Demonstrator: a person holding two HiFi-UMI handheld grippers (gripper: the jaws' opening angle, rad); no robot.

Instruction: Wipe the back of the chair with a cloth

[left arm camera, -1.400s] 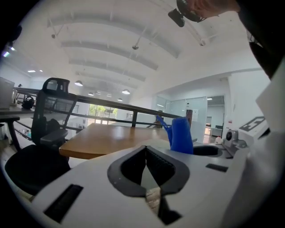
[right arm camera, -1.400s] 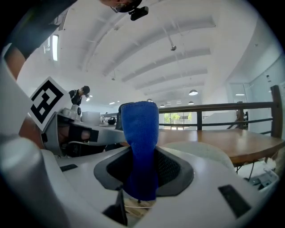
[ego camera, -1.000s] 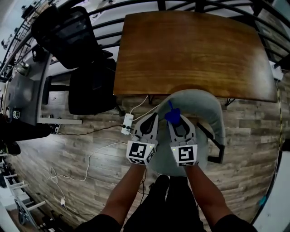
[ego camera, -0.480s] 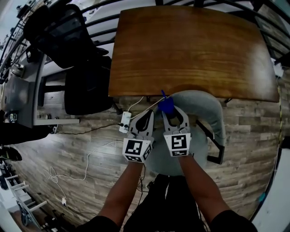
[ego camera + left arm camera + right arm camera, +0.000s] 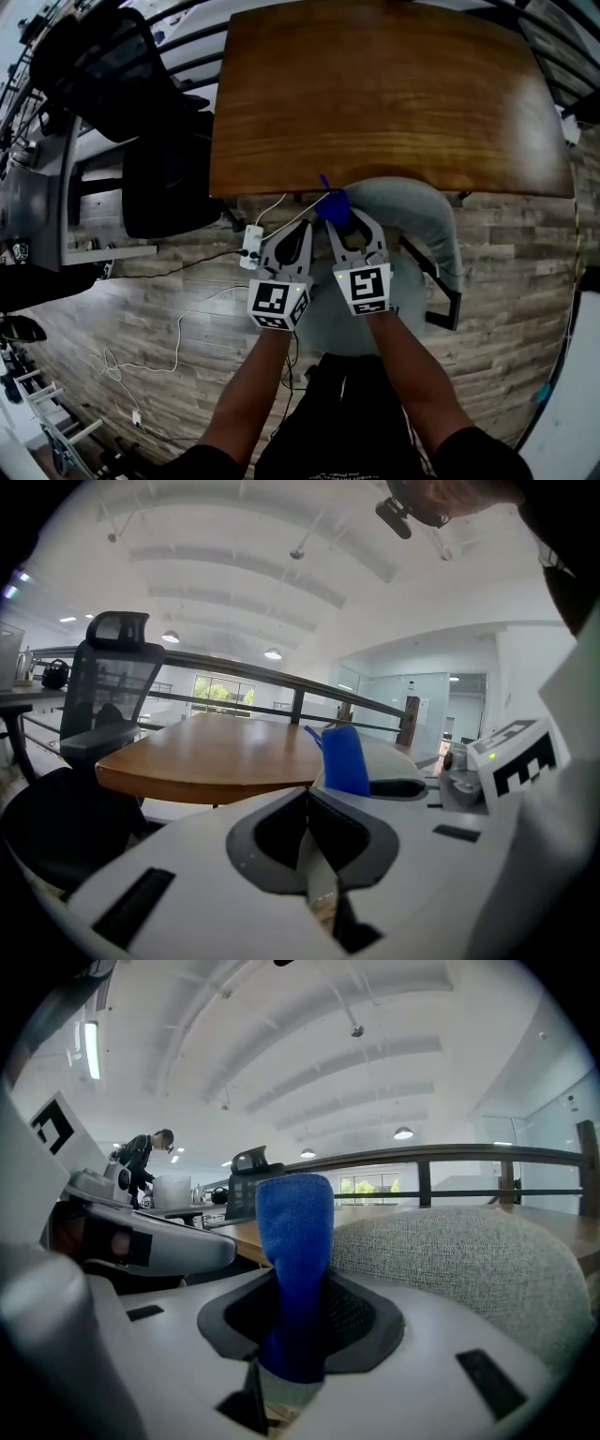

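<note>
1. While the blue cloth [image 5: 295, 1260] is clamped upright between the jaws of the right claw [image 5: 337, 220], its free end stands above them, so that fabric, not plastic, can be brought to the chair.
2. The cloth is held just beside the left end of the grey chair back [image 5: 417, 211], near the wooden worktop [image 5: 375, 94]; contact cannot be told.
3. The left claw [image 5: 289, 242] is seen closed and empty beside the right one, probably because one tool is judged enough for wiping.

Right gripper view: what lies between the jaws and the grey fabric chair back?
In that view, only the folded blue cloth, clamped in the right gripper, rises just beside the grey fabric chair back. Contact is unclear.
</note>
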